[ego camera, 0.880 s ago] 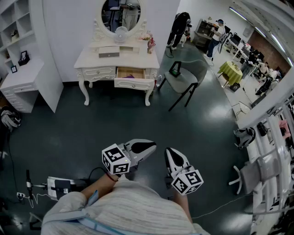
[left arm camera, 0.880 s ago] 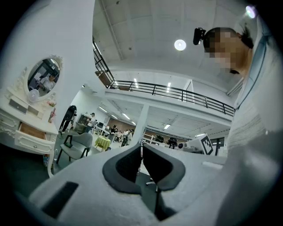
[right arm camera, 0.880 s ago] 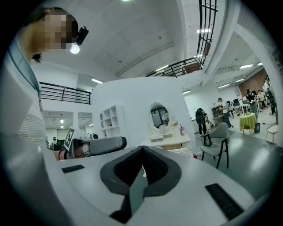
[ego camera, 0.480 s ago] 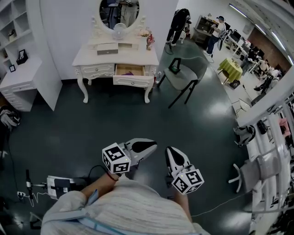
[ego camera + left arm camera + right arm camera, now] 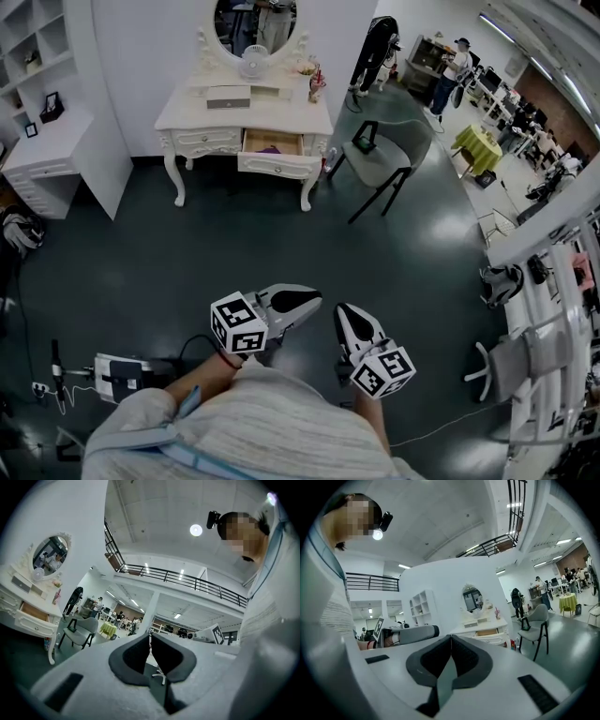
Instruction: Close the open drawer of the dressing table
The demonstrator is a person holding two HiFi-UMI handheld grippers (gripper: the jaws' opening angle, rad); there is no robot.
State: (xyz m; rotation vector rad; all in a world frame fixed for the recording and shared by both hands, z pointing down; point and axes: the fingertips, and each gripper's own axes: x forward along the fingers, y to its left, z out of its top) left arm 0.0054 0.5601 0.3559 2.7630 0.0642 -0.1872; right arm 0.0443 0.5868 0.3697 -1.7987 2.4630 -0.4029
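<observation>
Far off from the open drawer [image 5: 273, 155]: upper centre of the head view, pulled out of the right half of the dressing table [image 5: 187, 112], which backs on the white wall [image 5: 141, 56]. Runs with its long front left to right across the frame and slides up-frame, toward the wall; calls for a push square against that front, by this reading. Lies well apart from both tools at the bottom centre, with the whole dark floor [image 5: 234, 244] between.

Left gripper [image 5: 305, 301]: jaws together, pads meeting at the tips, nothing between them. Points toward the right of the head view; in the left gripper view, puts the table at the far left edge, well off its own line.

Right gripper [image 5: 349, 313]: likewise closed on nothing. Aims up-frame and a little left; in the right gripper view, shows the drawer [image 5: 487, 632] just above its closed tips, near the middle. Looks the better lined up of the two, neither clearly the nearer.

Inside the drawer: a small purple thing [image 5: 270, 149] toward the back, otherwise bare wood as far as visible. Beside it, the left drawer [image 5: 202, 144], shut flush.

On the top: a flat grey box [image 5: 229, 97], a small white fan [image 5: 252, 65] below the oval mirror [image 5: 255, 19], a cup of pink things [image 5: 317, 87] at the right end.

Just right of the table: a grey chair [image 5: 380, 155], near the drawer's right corner; worth minding on the approach.
</observation>
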